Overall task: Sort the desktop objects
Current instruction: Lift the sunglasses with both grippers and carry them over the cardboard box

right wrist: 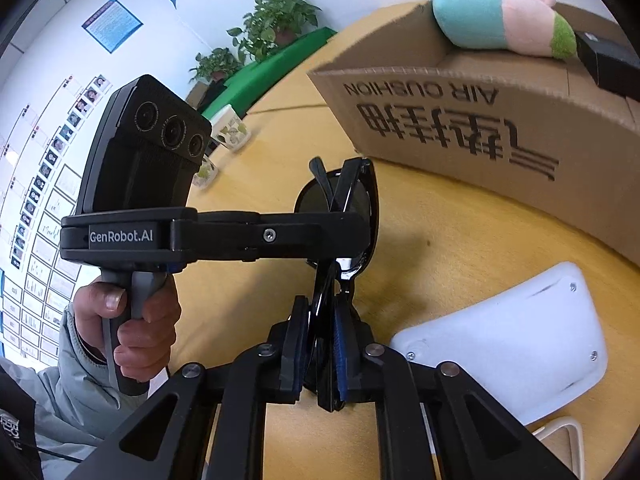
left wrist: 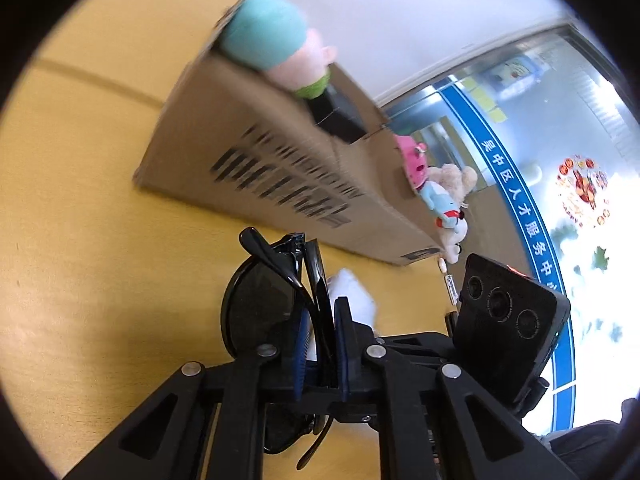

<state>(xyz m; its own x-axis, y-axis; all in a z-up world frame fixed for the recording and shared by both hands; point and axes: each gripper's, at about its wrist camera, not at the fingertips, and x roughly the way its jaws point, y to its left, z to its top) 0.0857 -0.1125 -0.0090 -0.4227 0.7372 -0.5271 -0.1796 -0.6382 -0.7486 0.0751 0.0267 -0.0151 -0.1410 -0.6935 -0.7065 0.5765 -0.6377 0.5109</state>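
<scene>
Both grippers hold one pair of black folded sunglasses above the yellow table. My left gripper is shut on its frame. My right gripper is shut on the other end of the sunglasses. The left gripper crosses the right wrist view, clamped on the glasses. A brown cardboard box stands just beyond, with a teal and pink plush toy lying on its rim. The box and plush also show in the right wrist view.
A black box sits in the cardboard box beside the plush. More plush toys lie at its far end. A white plastic case lies on the table at right. A mug and potted plants stand at the far edge.
</scene>
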